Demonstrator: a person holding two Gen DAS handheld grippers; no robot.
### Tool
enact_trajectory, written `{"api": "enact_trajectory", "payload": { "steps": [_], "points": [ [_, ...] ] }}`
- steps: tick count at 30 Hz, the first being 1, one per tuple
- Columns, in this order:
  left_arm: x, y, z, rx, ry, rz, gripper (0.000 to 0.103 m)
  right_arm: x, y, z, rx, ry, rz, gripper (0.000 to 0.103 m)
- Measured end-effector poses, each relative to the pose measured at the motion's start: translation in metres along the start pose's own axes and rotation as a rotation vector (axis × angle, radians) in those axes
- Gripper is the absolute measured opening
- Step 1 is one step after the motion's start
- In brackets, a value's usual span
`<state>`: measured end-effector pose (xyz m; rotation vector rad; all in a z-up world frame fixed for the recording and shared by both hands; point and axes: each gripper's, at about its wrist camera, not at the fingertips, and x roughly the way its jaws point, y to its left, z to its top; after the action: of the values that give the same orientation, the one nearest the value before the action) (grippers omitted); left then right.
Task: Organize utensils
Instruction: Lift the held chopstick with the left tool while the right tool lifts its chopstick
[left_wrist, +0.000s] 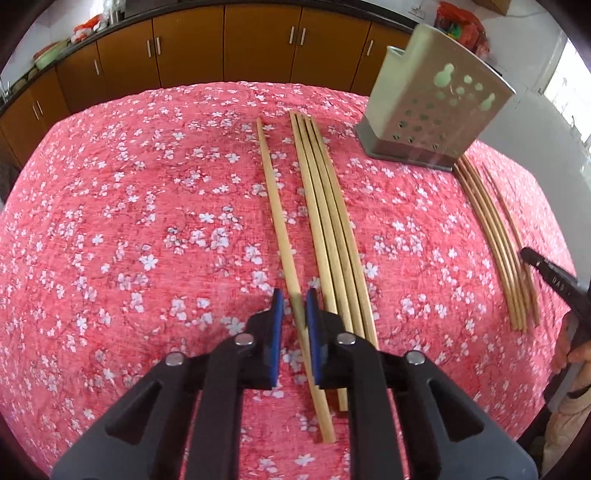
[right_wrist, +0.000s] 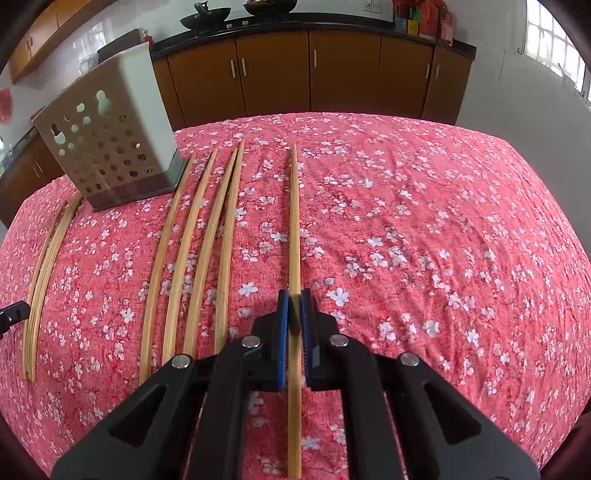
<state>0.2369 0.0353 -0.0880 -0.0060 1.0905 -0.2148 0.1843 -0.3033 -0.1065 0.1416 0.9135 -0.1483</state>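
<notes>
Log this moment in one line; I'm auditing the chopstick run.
left gripper: shut on single chopstick | right gripper: shut on outer chopstick | holder: upright on tablecloth

Pale matt bamboo chopsticks on a crinkled pink floral cloth; perforated holder looks brushed metal, cabinets glossy wood

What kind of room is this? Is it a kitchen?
Probably a home kitchen. Brown cupboards run under a dark counter with a wok on it, and a table with a pink flowered cloth holds chopsticks beside a holed utensil holder.
</notes>
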Motion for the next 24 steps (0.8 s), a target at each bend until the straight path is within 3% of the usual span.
{"api": "enact_trajectory", "payload": {
  "steps": [7,14,18,24],
  "points": [
    [-0.006,0.002,-0.006,0.001,-0.012,0.016,0.009,-0.007,0.006,-0.018,-0.032,-0.022,0.009,0.008],
    [0.01,0.015,0.024,-0.031,-0.049,0.026,0.008,0.005,-0.006,-0.003,-0.008,-0.042,0.01,0.007],
    [0.016,0.023,0.033,-0.043,-0.075,-0.009,0.008,0.006,-0.012,0.002,0.017,-0.042,0.031,0.008],
    [0.006,0.03,0.01,-0.063,-0.089,-0.073,0.009,-0.01,-0.009,-0.019,-0.012,-0.039,0.033,0.009]
  ]
}}
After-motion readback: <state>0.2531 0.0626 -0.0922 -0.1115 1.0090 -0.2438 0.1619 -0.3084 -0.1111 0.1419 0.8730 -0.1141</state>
